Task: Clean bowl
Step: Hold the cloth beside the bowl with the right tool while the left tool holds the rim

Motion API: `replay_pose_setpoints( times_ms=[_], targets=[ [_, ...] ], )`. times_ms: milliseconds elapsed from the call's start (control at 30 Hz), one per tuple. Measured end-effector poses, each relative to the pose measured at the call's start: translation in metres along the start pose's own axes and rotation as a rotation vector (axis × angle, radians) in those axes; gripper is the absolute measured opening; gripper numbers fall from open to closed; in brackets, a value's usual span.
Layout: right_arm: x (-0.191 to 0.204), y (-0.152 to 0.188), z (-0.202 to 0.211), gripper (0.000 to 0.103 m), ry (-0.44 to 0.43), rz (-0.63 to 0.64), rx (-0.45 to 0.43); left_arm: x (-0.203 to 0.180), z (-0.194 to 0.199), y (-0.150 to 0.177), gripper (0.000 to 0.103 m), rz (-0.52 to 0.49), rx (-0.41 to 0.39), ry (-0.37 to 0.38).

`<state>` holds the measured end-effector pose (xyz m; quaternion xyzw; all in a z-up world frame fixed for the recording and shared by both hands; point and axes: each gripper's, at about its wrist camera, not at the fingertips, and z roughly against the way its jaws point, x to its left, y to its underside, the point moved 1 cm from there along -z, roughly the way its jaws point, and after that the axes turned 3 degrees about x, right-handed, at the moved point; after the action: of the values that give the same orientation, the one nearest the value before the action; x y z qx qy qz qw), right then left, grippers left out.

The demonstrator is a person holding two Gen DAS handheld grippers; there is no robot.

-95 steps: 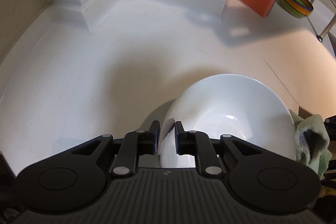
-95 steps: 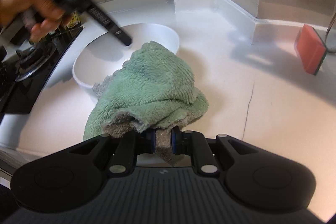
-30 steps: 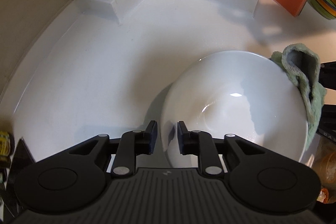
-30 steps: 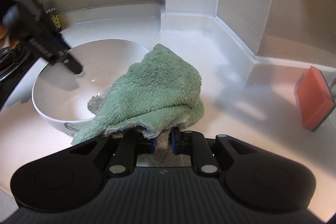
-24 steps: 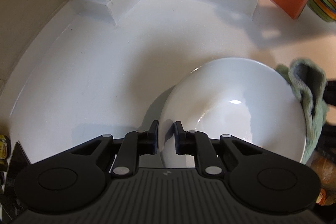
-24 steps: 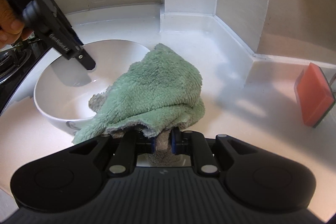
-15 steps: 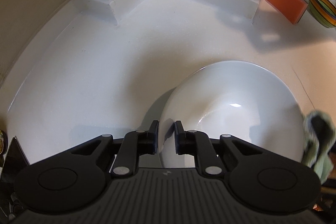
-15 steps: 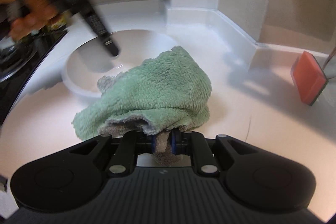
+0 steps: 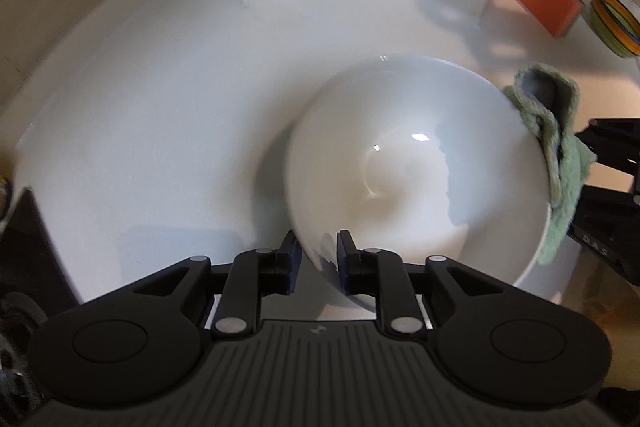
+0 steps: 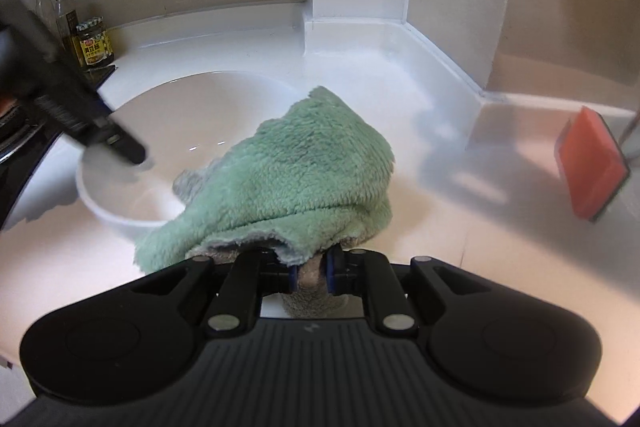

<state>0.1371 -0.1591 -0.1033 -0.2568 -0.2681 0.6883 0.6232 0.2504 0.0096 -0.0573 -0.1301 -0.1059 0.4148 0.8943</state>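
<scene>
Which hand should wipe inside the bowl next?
Right. The right gripper is shut on the green cloth, draped at the bowl's rim. The left gripper, jaws just opening, straddles the near rim.

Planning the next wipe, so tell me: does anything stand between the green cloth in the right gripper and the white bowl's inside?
Nothing visible does. The green cloth, pinched in the right gripper, already overlaps the rim of the white bowl. The left gripper straddles the opposite rim, jaws just opened, clear of the cloth's path.
</scene>
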Motion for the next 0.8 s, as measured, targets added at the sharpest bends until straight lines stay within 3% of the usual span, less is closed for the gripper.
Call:
replay_pose_setpoints(
  times_ms=[233,300,333,800],
  targets=[
    [-0.001,-0.002,-0.005,0.011,-0.017,0.037,-0.006,0.008,-0.005,-0.032,0.021,-0.045,-0.003,-0.013],
    [-0.001,0.0,-0.004,0.011,-0.019,0.032,-0.007,0.007,-0.009,-0.035,0.011,-0.055,0.009,-0.002],
    [0.0,0.001,-0.003,0.011,-0.017,0.03,-0.007,0.005,-0.011,-0.036,0.011,-0.057,0.013,-0.001],
    [0.052,0.026,0.029,0.011,-0.034,0.025,0.013,-0.001,-0.008,-0.019,0.011,-0.046,-0.008,-0.042]
  ],
)
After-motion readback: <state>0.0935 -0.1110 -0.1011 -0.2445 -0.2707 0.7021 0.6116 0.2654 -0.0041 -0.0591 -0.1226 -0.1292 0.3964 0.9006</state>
